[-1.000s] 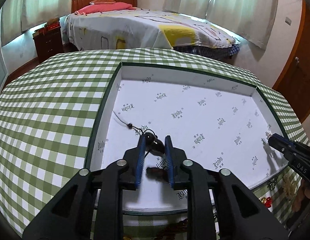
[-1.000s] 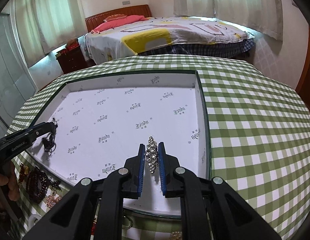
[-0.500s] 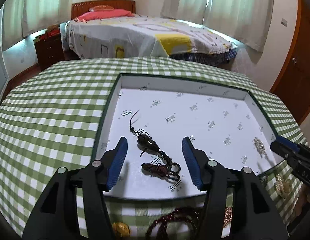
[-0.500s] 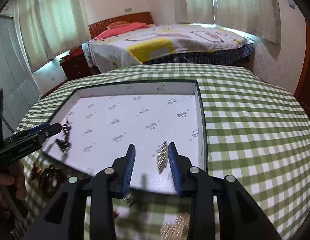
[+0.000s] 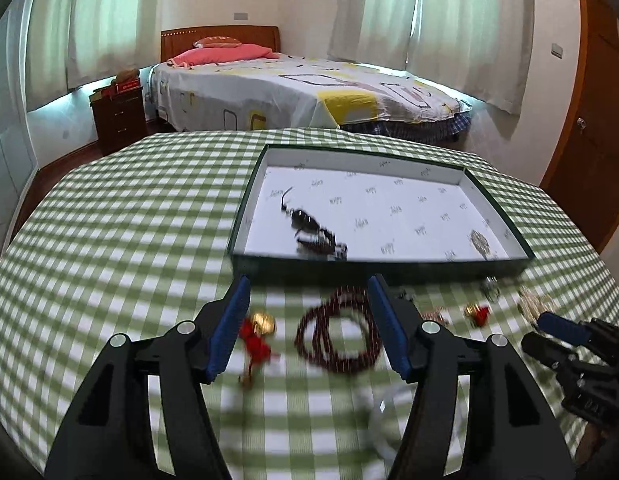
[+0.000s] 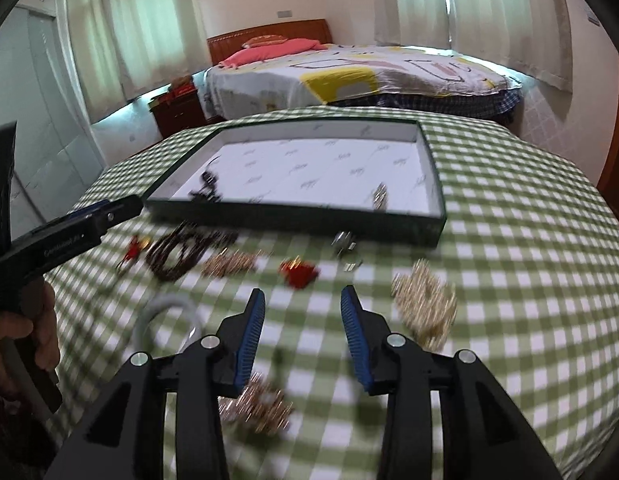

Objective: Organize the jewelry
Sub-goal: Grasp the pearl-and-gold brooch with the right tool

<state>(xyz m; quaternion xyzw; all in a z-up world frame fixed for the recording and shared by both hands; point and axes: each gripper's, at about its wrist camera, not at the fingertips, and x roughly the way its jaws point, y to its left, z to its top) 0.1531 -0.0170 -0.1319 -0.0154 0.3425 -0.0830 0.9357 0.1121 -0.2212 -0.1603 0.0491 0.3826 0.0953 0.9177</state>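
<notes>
Left hand-held gripper [image 5: 309, 320] spread, empty | right hand-held gripper [image 6: 302, 328] spread, empty | bead necklace [image 5: 337, 330] loose on table [image 5: 109, 240] beside box [image 5: 389, 266] front wall | judged light, limp, slippery; pinch bunched strands.

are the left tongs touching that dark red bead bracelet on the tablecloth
Apart. The left wrist view shows the left tongs open, both blue pads clear of the dark red bead bracelet between them.

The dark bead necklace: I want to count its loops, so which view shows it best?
The left wrist view: the bead necklace lies close, between the open left gripper. The right wrist view shows it farther off, blurred.
</notes>
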